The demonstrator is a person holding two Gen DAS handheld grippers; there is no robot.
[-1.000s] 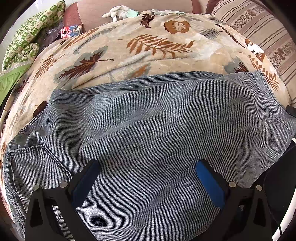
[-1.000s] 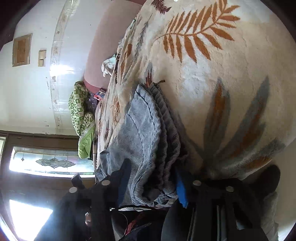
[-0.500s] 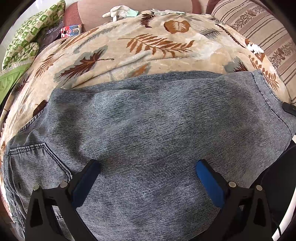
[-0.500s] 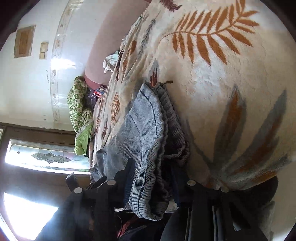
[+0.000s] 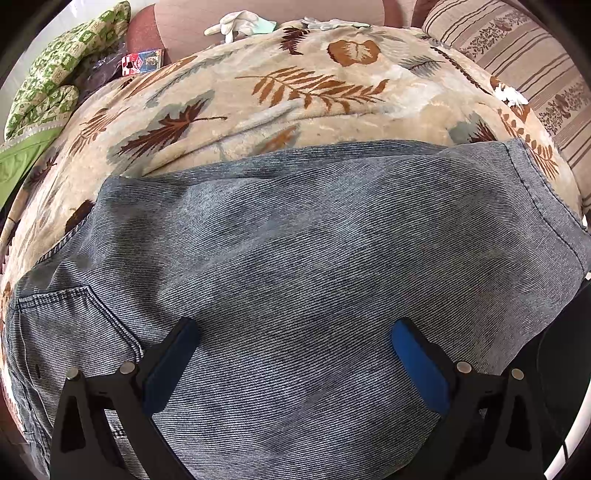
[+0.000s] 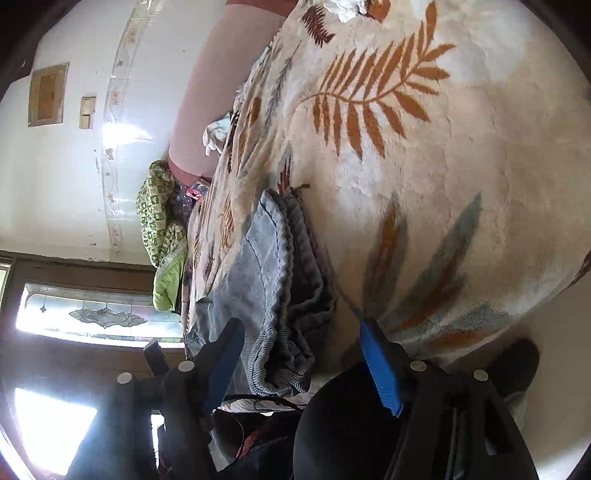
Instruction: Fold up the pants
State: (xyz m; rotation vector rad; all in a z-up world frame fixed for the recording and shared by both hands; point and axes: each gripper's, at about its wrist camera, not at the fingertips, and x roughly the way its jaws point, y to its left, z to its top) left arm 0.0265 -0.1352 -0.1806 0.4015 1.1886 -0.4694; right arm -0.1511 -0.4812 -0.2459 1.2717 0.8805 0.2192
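Grey-blue denim pants (image 5: 295,258) lie folded lengthwise on a leaf-patterned blanket (image 5: 295,92), a back pocket at the lower left and the leg hems at the right. My left gripper (image 5: 295,332) is open, its blue pads wide apart just above the denim. In the right wrist view, tilted sideways, the stacked leg hems (image 6: 280,280) lie between the spread blue pads of my right gripper (image 6: 299,328), which is open and holds nothing.
A green patterned pillow (image 5: 48,85) lies at the far left. White gloves (image 5: 236,22) and a small red packet (image 5: 142,61) lie at the bed's far edge. A striped cushion (image 5: 524,59) stands at the right. A stained-glass window (image 6: 99,314) shows by the bed.
My right gripper has opened and let go of the leg hems, which now rest on the blanket. My left gripper has not moved.
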